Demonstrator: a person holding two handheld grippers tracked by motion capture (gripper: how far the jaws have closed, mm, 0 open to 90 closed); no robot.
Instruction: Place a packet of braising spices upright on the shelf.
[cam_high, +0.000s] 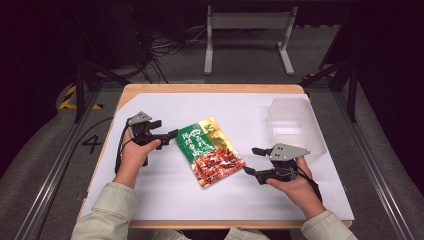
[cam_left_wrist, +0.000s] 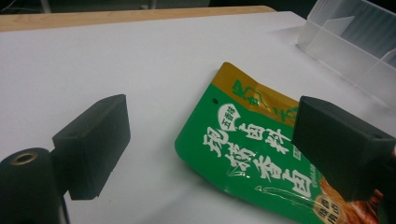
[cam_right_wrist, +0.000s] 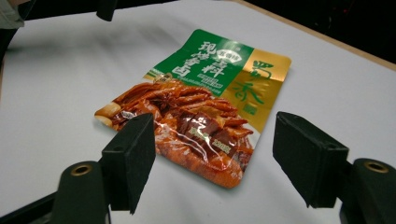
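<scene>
A flat food packet (cam_high: 212, 150), green and gold at the top with a picture of red-brown food below, lies on the white sheet in the middle of the table. My left gripper (cam_high: 165, 129) stands open just left of the packet's green upper end, not touching it. In the left gripper view the packet (cam_left_wrist: 243, 154) lies ahead between the open jaws of the left gripper (cam_left_wrist: 210, 105). My right gripper (cam_high: 253, 160) is open at the packet's lower right corner. In the right gripper view the packet's red end (cam_right_wrist: 201, 98) sits just beyond the right gripper (cam_right_wrist: 212, 121), whose jaws hold nothing.
A clear plastic container (cam_high: 292, 122) stands at the back right of the white sheet (cam_high: 200, 200), also at the top right of the left gripper view (cam_left_wrist: 355, 42). The wooden table edge (cam_high: 210, 88) runs along the far side.
</scene>
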